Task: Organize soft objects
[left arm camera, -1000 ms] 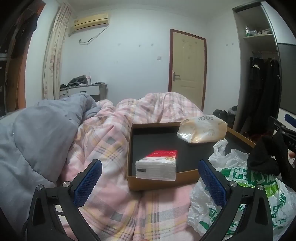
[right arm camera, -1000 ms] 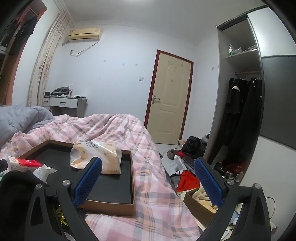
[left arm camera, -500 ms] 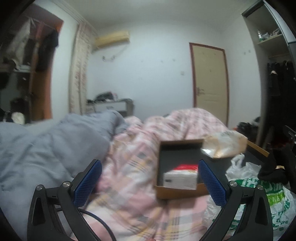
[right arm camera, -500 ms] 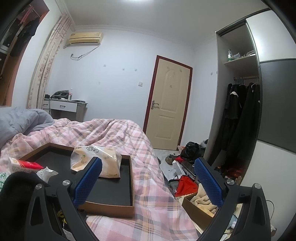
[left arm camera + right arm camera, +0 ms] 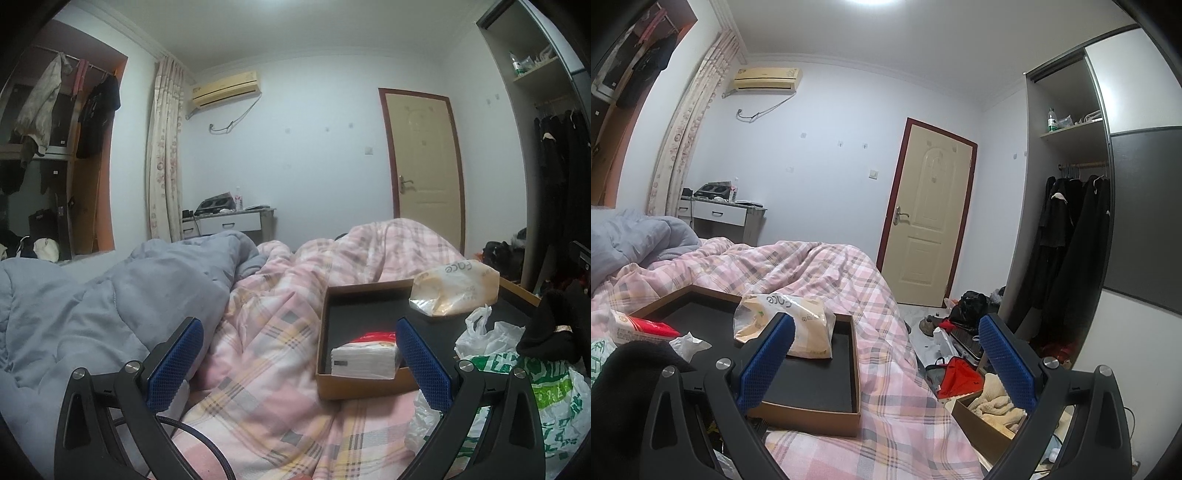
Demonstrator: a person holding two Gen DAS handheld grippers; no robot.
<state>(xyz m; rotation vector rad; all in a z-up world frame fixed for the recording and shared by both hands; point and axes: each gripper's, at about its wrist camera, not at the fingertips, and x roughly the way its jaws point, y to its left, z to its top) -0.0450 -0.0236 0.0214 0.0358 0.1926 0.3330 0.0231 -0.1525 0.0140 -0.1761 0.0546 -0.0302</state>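
A shallow brown cardboard tray (image 5: 360, 387) with a black inside lies on the pink plaid quilt (image 5: 273, 350). In it are a white-and-red tissue pack (image 5: 364, 356) and a yellowish tissue pack (image 5: 456, 286). My left gripper (image 5: 299, 365) is open and empty, above the quilt, left of the tray. My right gripper (image 5: 886, 363) is open and empty, above the tray's right edge (image 5: 855, 365); the yellowish pack (image 5: 790, 326) lies just behind its left finger. The red pack (image 5: 639, 328) shows at far left.
A grey duvet (image 5: 92, 306) lies left on the bed. A white-and-green plastic bag (image 5: 517, 387) and a black cloth (image 5: 554, 328) sit right of the tray. On the floor are a box with a cream towel (image 5: 993, 406), red fabric (image 5: 956, 376) and a wardrobe (image 5: 1071, 229).
My left gripper has swung left and tilted up, so the tray now sits at the right of its view. My right gripper has shifted slightly. Both stay open.
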